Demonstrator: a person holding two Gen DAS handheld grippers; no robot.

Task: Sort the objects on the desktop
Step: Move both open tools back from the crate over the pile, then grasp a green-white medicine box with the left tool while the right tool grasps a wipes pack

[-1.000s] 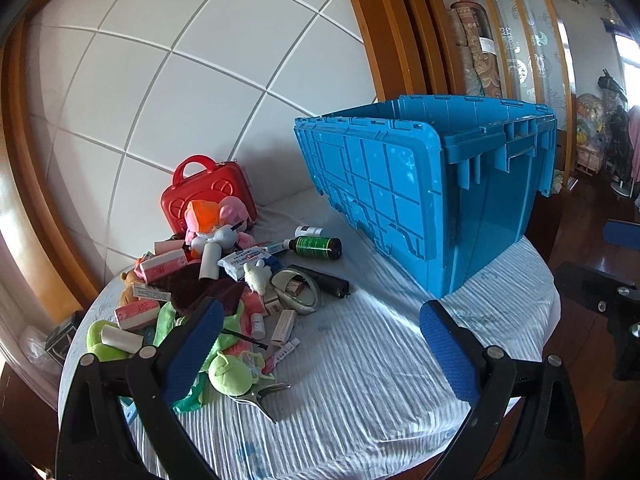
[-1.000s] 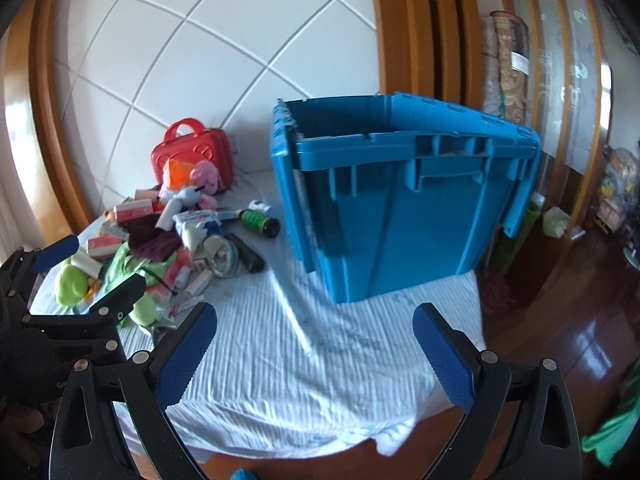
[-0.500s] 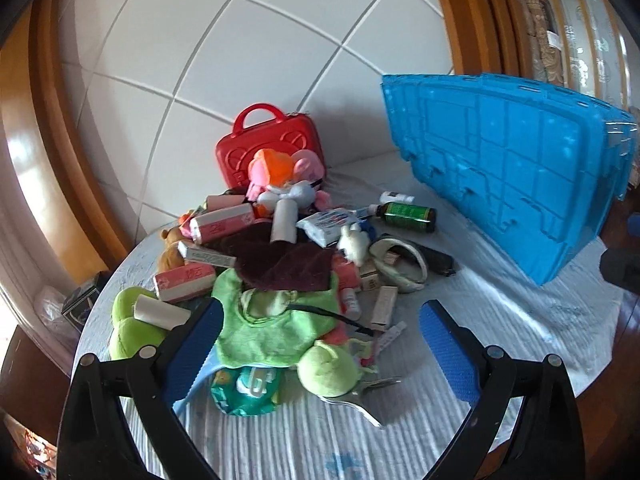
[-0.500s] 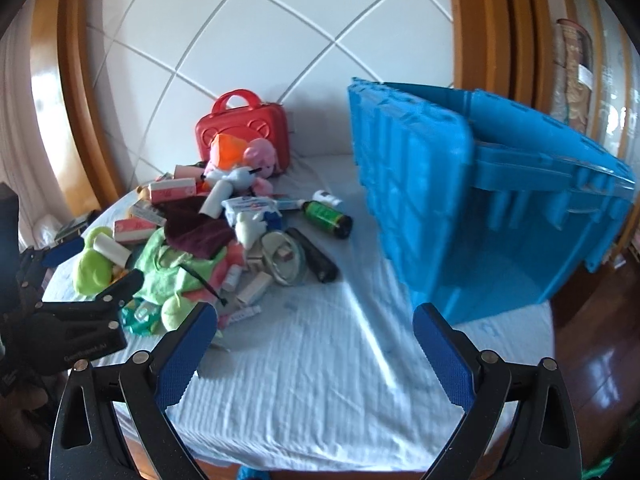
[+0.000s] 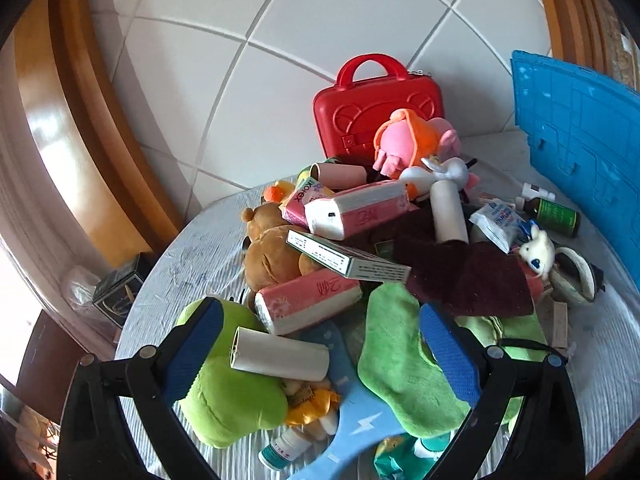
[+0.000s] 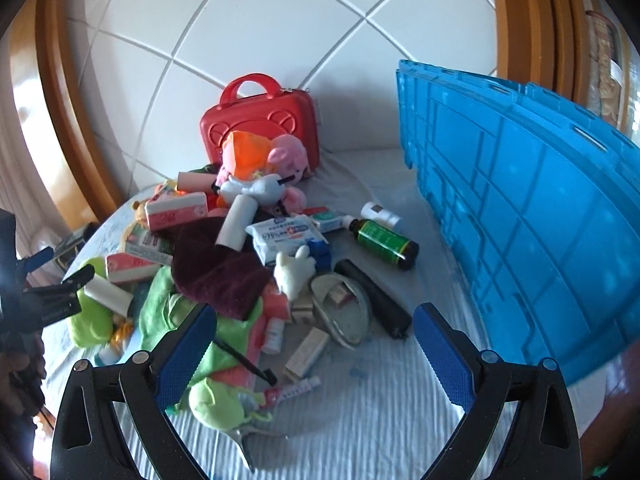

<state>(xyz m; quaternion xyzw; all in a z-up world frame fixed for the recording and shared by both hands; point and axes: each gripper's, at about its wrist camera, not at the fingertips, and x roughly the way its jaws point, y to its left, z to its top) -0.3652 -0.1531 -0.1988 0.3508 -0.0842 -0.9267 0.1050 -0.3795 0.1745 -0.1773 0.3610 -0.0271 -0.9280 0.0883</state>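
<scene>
A pile of desktop objects covers the left of the table: a white roll on a green plush, pink tissue packs, a brown bear, a maroon cloth and a green cloth. My left gripper is open, its fingers on either side of the white roll just above the pile. My right gripper is open and empty over the pile's near edge, above a small box. The left gripper shows at the left of the right wrist view.
A big blue crate stands on the right of the table and shows in the left wrist view. A red case leans on the tiled wall behind the pile. A green bottle and black tube lie near the crate.
Both grippers swung left, away from the blue crate and toward the pile. My left gripper came down close over the white roll. Both stayed open.
</scene>
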